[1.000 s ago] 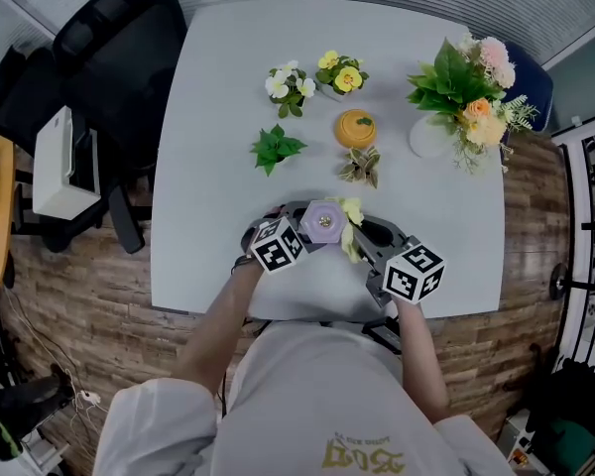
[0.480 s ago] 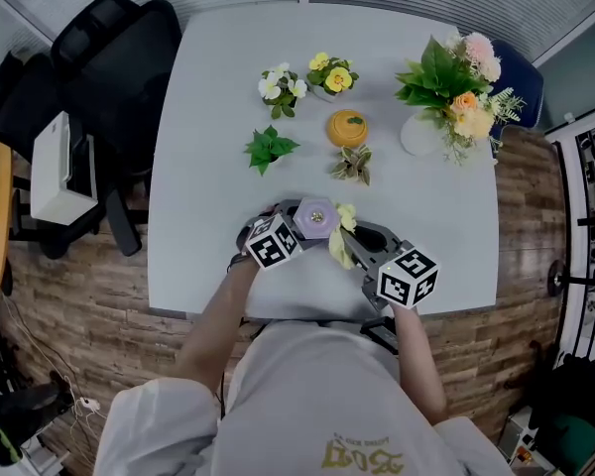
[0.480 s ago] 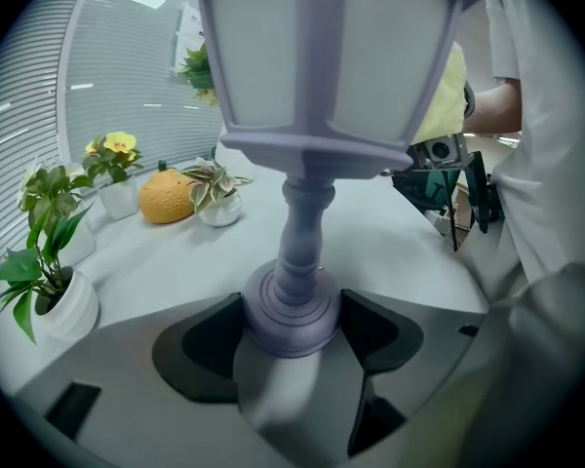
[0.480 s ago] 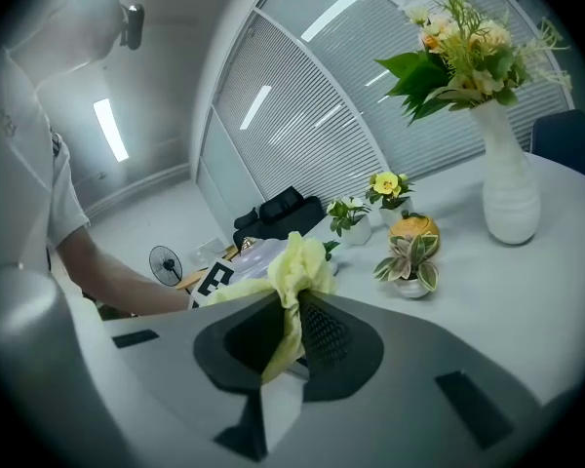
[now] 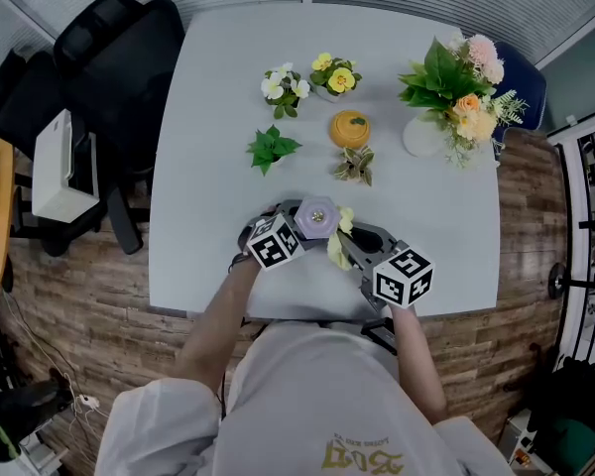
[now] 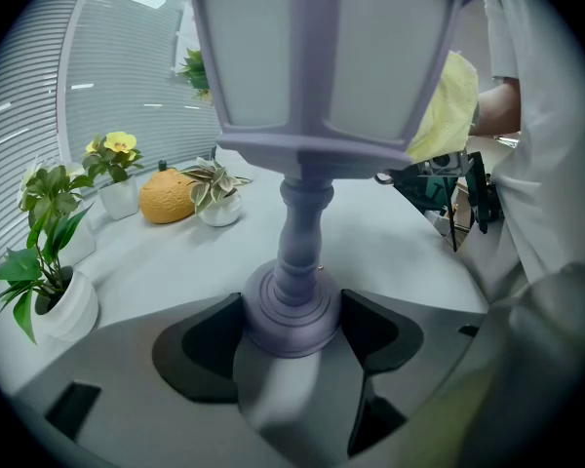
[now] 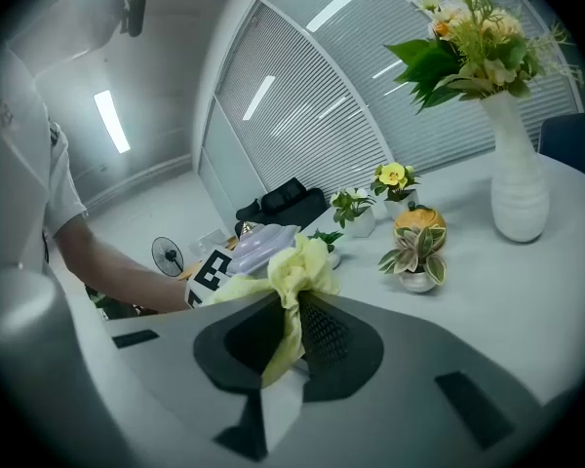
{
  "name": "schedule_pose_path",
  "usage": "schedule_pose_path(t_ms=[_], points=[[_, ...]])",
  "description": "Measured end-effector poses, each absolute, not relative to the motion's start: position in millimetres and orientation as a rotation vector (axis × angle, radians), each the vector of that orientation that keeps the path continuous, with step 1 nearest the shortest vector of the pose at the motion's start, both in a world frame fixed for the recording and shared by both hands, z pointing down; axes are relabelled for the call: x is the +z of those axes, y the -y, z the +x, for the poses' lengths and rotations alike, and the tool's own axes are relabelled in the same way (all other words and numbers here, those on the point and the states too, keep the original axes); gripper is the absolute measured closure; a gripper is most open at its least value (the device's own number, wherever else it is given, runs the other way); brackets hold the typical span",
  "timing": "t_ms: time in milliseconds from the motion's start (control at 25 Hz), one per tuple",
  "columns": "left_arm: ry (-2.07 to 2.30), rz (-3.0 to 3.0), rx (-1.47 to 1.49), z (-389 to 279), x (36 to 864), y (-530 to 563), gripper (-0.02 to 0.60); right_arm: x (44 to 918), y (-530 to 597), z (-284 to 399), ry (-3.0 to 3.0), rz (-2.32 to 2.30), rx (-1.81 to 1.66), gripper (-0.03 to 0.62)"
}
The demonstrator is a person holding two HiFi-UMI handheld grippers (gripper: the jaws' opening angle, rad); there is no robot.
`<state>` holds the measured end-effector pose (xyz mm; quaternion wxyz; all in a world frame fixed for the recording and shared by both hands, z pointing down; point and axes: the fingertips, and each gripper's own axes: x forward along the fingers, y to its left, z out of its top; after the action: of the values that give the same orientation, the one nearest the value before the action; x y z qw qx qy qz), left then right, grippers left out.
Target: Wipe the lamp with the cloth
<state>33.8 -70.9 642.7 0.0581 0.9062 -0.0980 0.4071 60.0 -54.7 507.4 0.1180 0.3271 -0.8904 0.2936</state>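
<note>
The lamp (image 5: 317, 216), a lilac lantern on a turned stem, stands on the table (image 5: 228, 117) near its front edge, right before the person. The left gripper (image 6: 292, 325) has its jaws closed against either side of the round base, bracing it upright. The right gripper (image 7: 291, 334) pinches a bunched yellow cloth (image 7: 294, 266), which lies against the right side of the shade. To me, the wiping looks under way on the shade. Next the cloth wants sweeping round the panels and down the stem, with the base held firm so the lamp does not tip.
</note>
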Motion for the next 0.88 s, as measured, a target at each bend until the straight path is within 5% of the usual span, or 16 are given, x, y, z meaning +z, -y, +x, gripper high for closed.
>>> schedule_pose_path(t_ms=[880], points=[[0.298, 2.749, 1.233, 33.5, 643.3, 70.5, 0.255, 524.4, 43.5, 54.8, 2.528, 0.91, 0.748, 0.546]])
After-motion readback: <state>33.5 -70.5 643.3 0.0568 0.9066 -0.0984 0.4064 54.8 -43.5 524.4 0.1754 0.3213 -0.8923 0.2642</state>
